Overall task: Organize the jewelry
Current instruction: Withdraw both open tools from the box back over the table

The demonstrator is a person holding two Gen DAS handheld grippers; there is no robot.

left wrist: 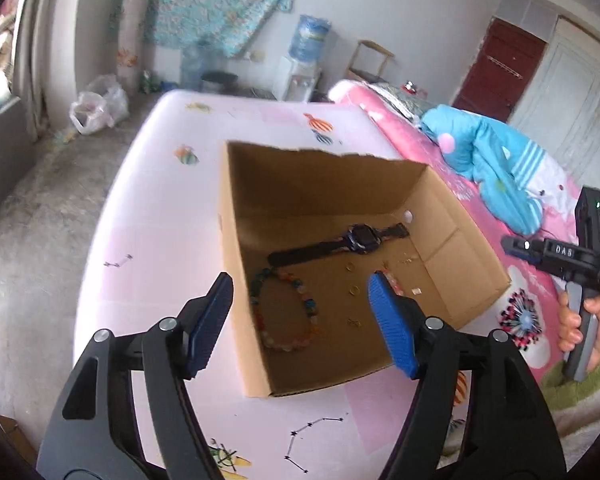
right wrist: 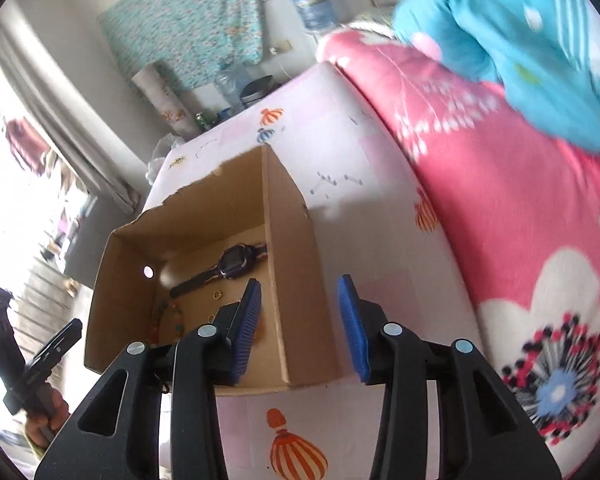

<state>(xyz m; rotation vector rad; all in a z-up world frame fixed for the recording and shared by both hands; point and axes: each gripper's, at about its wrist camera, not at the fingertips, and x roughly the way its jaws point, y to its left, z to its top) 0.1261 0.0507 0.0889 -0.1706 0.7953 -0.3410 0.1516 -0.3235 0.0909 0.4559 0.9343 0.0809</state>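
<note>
An open cardboard box point(left wrist: 452, 256) point(right wrist: 296, 264) sits on a pale pink bedsheet. Inside lie a dark watch point(left wrist: 340, 244) point(right wrist: 230, 266), a colourful bead necklace point(left wrist: 288, 312) point(right wrist: 168, 316), and small gold rings point(left wrist: 354, 290) point(right wrist: 217, 294). My left gripper point(left wrist: 300, 304) hangs above the box's near left wall, jaws open, nothing between them. My right gripper point(right wrist: 298, 304) hovers over the box's right wall, jaws open and empty. In the left wrist view the right gripper's body point(left wrist: 572, 256) shows at the right, held by a hand point(left wrist: 592, 328).
A pink floral quilt point(right wrist: 500, 200) and a blue garment point(left wrist: 496, 160) lie to the right of the box. The sheet point(left wrist: 160, 220) drops off to a concrete floor point(left wrist: 28, 208) at the left. A water dispenser point(left wrist: 304, 60) stands by the far wall.
</note>
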